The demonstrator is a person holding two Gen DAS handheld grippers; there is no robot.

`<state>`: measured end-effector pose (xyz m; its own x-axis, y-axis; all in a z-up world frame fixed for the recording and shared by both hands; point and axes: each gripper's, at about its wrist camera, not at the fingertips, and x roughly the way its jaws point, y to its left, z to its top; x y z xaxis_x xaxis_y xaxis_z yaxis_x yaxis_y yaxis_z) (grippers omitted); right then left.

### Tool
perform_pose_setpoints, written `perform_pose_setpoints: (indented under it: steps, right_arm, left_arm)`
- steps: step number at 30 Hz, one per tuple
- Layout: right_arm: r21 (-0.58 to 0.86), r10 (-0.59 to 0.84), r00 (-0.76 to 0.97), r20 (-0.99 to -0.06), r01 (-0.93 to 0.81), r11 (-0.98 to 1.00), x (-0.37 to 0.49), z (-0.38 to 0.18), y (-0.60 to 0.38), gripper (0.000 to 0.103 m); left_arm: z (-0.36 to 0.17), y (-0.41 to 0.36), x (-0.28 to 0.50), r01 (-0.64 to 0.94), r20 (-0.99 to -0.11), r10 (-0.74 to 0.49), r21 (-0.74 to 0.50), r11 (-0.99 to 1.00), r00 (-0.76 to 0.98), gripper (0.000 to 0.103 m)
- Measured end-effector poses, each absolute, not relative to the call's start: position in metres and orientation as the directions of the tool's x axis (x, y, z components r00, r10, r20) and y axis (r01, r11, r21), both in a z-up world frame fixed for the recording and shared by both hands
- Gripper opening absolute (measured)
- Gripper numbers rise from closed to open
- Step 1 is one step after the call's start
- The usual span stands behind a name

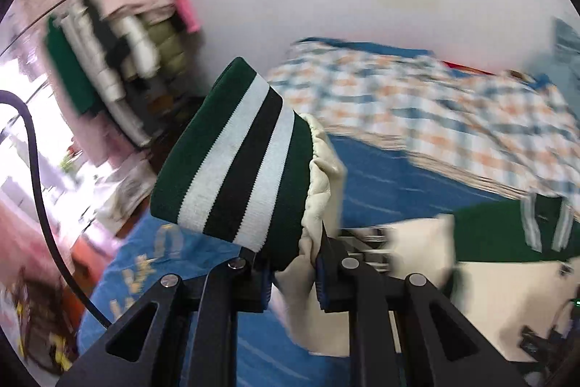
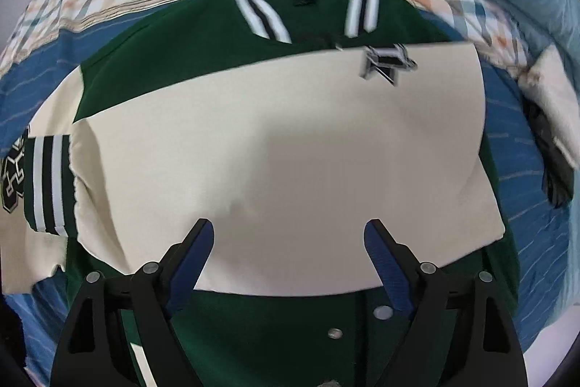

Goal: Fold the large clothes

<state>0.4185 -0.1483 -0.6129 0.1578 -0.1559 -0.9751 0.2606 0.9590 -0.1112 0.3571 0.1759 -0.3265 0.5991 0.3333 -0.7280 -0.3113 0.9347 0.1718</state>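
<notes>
Clamped in my left gripper point(image 1: 291, 272), lower centre, the green-and-white striped knit cuff point(image 1: 235, 165) stands lifted; my right gripper point(image 2: 288, 252) gapes empty over the cream-and-green varsity jacket point(image 2: 275, 147).

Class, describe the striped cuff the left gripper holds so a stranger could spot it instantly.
Above the blue bed sheet, the left gripper pinches a cream jacket sleeve. Its end is a ribbed knit cuff, dark green with two white bands flanking a black one, unlike the checked blanket behind.
</notes>
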Motion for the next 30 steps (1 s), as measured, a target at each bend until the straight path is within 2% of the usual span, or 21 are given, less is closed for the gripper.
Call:
perform_pose_setpoints:
  steps: [5,12,14,19,22,23,24,25,30]
  right_arm:
    - [0.019,-0.031,0.138,-0.990,0.349,0.937,0.400,-0.613,-0.222,0.087]
    - [-0.011,-0.087,0.131,-0.987,0.497,0.868,0.354,-0.614,-0.363,0.087]
    - [-0.031,-0.102,0.100,-0.990,0.549,0.835,0.337,-0.619,-0.405,0.087]
    - [-0.032,-0.103,0.072,-0.992,0.647,0.761,0.291,-0.621,-0.488,0.087]
    - [0.008,-0.057,0.073,-0.996,0.683,0.730,0.266,-0.623,-0.521,0.087]
    - [0.028,-0.037,0.080,-0.996,0.690,0.723,0.260,-0.624,-0.527,0.087]
    - [0.068,-0.002,0.099,-0.995,0.695,0.716,0.255,-0.625,-0.534,0.087]
    - [0.111,0.036,0.121,-0.992,0.696,0.710,0.251,-0.626,-0.541,0.087]
    - [0.238,0.138,0.199,-0.970,0.673,0.701,0.242,-0.610,-0.545,0.087]
  left_arm:
    - [-0.329,0.041,0.374,-0.085,-0.783,0.098,0.058,0.995,0.614,0.014]
    - [-0.366,-0.176,0.380,0.255,-0.840,-0.219,-0.100,0.962,0.497,0.014]
    - [-0.383,-0.227,0.376,0.312,-0.852,-0.251,-0.110,0.944,0.459,0.014]
    - [-0.444,-0.306,0.374,0.390,-0.911,-0.228,-0.082,0.917,0.345,0.016]
    - [-0.464,-0.324,0.368,0.384,-0.936,-0.161,-0.031,0.923,0.312,0.028]
    - [-0.467,-0.326,0.366,0.391,-0.939,-0.161,-0.032,0.920,0.303,0.051]
    - [-0.469,-0.331,0.363,0.398,-0.941,-0.170,-0.042,0.917,0.293,0.082]
    - [-0.466,-0.332,0.363,0.403,-0.940,-0.180,-0.051,0.914,0.291,0.090]
    - [-0.439,-0.315,0.358,0.399,-0.923,-0.215,-0.075,0.914,0.319,0.091]
